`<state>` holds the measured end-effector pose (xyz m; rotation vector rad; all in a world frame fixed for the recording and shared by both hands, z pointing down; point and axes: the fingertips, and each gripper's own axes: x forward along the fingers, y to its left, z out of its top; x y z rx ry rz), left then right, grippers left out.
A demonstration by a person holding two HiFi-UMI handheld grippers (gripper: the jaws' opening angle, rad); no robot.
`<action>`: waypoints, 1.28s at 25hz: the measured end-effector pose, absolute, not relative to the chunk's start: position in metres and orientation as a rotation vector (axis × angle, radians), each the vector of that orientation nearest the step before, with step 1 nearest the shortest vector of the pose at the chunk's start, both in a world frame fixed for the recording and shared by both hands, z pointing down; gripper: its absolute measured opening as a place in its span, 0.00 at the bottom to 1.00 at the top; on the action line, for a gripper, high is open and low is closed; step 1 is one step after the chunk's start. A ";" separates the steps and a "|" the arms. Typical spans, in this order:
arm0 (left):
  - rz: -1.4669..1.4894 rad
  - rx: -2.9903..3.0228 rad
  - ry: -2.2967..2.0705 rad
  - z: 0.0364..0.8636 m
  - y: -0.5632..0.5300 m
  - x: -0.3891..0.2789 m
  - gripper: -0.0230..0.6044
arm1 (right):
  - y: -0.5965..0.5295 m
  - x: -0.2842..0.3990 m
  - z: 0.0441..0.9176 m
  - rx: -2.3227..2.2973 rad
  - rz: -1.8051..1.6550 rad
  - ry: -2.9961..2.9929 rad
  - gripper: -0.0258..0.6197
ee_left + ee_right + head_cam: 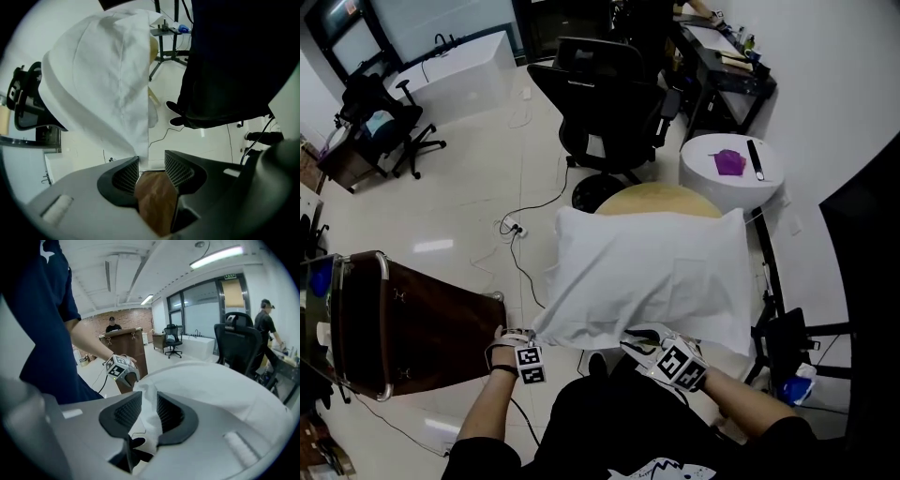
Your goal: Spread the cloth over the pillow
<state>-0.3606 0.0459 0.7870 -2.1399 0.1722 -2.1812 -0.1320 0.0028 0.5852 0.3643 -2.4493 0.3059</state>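
At the far left of the head view stands a dark brown wooden lectern with a metal-edged top (412,323). Just right of it the left gripper (151,159) points down at the near left corner of the white fabric cloth (647,277). In the left gripper view its jaws stand well apart: the cloth's corner hangs down to the tip of the left jaw and just reaches the gap, but neither pad presses on it, and the brown of the lectern shows through the gap.

The cloth lies draped over the pillow in the middle of the scene – the pillow itself is covered and shows only as a plump form beneath – on a round tan top (661,199), whose far edge shows beyond it. A black office chair (605,94) stands behind.

At the cloth's near right edge is the right gripper (149,397). Its jaws are partly open, with a loose upright fold of the cloth between them; the pads do not clamp it – a gap shows beside the fold.

Further right a white round side table (703,155) carries a crumpled purple thing (729,161) and a black strip (755,159)
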 end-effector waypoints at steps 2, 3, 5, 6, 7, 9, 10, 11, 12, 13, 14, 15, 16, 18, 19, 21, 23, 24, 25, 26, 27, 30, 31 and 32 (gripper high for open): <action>-2.219 -2.140 0.233 0.780 0.045 -0.367 0.31 | -0.011 -0.124 0.583 0.375 0.261 -2.451 0.21; -2.236 -2.129 0.268 0.775 0.044 -0.373 0.31 | -0.018 -0.122 0.582 0.380 0.248 -2.455 0.21; -2.267 -2.099 0.341 0.764 0.043 -0.389 0.31 | -0.029 -0.124 0.578 0.388 0.235 -2.474 0.21; -2.278 -2.089 0.383 0.756 0.041 -0.398 0.31 | -0.033 -0.126 0.575 0.389 0.225 -2.484 0.21; -2.281 -2.086 0.436 0.747 0.037 -0.406 0.31 | -0.036 -0.127 0.572 0.389 0.212 -2.490 0.21; -2.246 -2.115 0.577 0.724 0.021 -0.414 0.31 | -0.043 -0.129 0.570 0.392 0.182 -2.495 0.21; -2.203 -2.144 0.656 0.711 0.007 -0.414 0.31 | -0.048 -0.130 0.569 0.397 0.162 -2.497 0.21; -2.150 -2.179 0.730 0.697 -0.008 -0.411 0.31 | -0.054 -0.131 0.568 0.404 0.145 -2.497 0.21; -2.091 -2.218 0.793 0.684 -0.025 -0.406 0.31 | -0.059 -0.132 0.566 0.408 0.134 -2.494 0.21; -2.031 -2.259 0.839 0.672 -0.041 -0.400 0.31 | -0.064 -0.133 0.566 0.411 0.129 -2.491 0.21; -1.973 -2.299 0.869 0.662 -0.057 -0.393 0.31 | -0.068 -0.135 0.565 0.414 0.124 -2.487 0.21; -1.921 -2.334 0.883 0.655 -0.073 -0.385 0.31 | -0.072 -0.136 0.564 0.417 0.117 -2.483 0.21; -1.877 -2.365 0.883 0.651 -0.087 -0.377 0.31 | -0.076 -0.138 0.564 0.422 0.109 -2.478 0.21; -1.814 -2.424 0.852 0.652 -0.112 -0.361 0.29 | -0.083 -0.140 0.564 0.433 0.092 -2.462 0.21; -1.796 -2.448 0.823 0.655 -0.121 -0.354 0.29 | -0.087 -0.142 0.564 0.440 0.089 -2.452 0.21; -1.784 -2.473 0.747 0.665 -0.136 -0.343 0.23 | -0.094 -0.144 0.565 0.462 0.102 -2.439 0.21; -1.789 -2.470 0.667 0.677 -0.148 -0.336 0.18 | -0.100 -0.146 0.566 0.487 0.123 -2.424 0.21; -1.794 -2.466 0.629 0.683 -0.154 -0.333 0.18 | -0.104 -0.147 0.567 0.498 0.128 -2.415 0.21; -1.796 -2.466 0.595 0.688 -0.158 -0.330 0.18 | -0.108 -0.148 0.569 0.506 0.131 -2.406 0.21; -1.794 -2.472 0.563 0.693 -0.162 -0.327 0.18 | -0.111 -0.150 0.570 0.514 0.133 -2.398 0.21; -1.788 -2.483 0.533 0.696 -0.165 -0.325 0.18 | -0.114 -0.151 0.571 0.522 0.138 -2.390 0.21; -1.749 -2.518 0.458 0.704 -0.175 -0.316 0.18 | -0.122 -0.157 0.573 0.552 0.160 -2.369 0.21; -1.733 -2.533 0.433 0.705 -0.177 -0.313 0.19 | -0.124 -0.159 0.574 0.563 0.168 -2.364 0.21; -1.717 -2.550 0.405 0.707 -0.177 -0.310 0.19 | -0.127 -0.160 0.576 0.576 0.182 -2.358 0.21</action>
